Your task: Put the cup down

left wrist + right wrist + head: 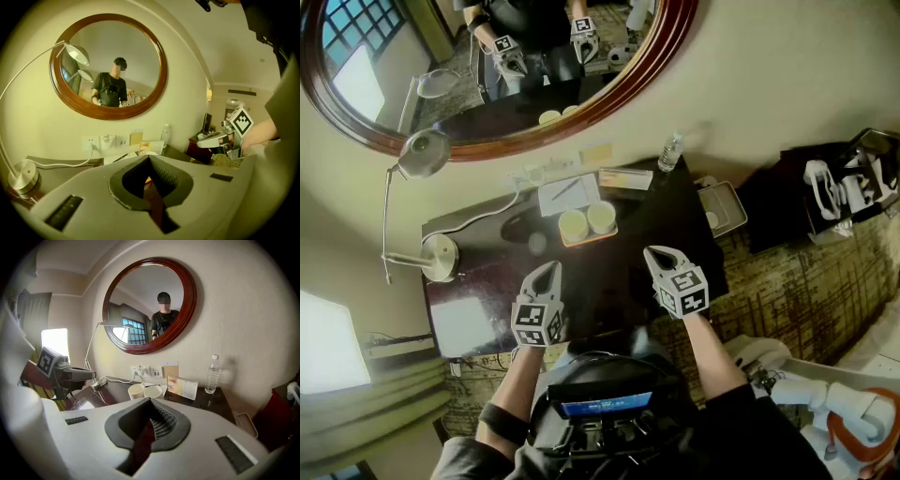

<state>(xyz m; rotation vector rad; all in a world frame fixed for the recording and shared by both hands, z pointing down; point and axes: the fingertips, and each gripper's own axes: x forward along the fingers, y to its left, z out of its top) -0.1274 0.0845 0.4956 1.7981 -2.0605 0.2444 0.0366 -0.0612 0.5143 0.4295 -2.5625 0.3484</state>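
Note:
Two pale paper cups [572, 225] [601, 217] stand upright side by side on a small orange-edged tray [587, 240] near the back of the dark table [487, 253]. In the right gripper view the same cups [136, 391] [153, 391] show just beyond my jaws. My left gripper [546, 272] hovers over the table's front, left of the cups, shut with nothing in it. My right gripper [659, 253] is shut and empty too, in front of the cups and a little to their right. Neither gripper touches a cup.
A desk lamp [422, 155] arches over the table's left side from its round base [441, 258]. A water bottle [671, 150], a card stand [182, 387] and a notepad [568, 193] line the back by the wall. A round mirror [487, 75] hangs above. A white bin [720, 206] stands at the right.

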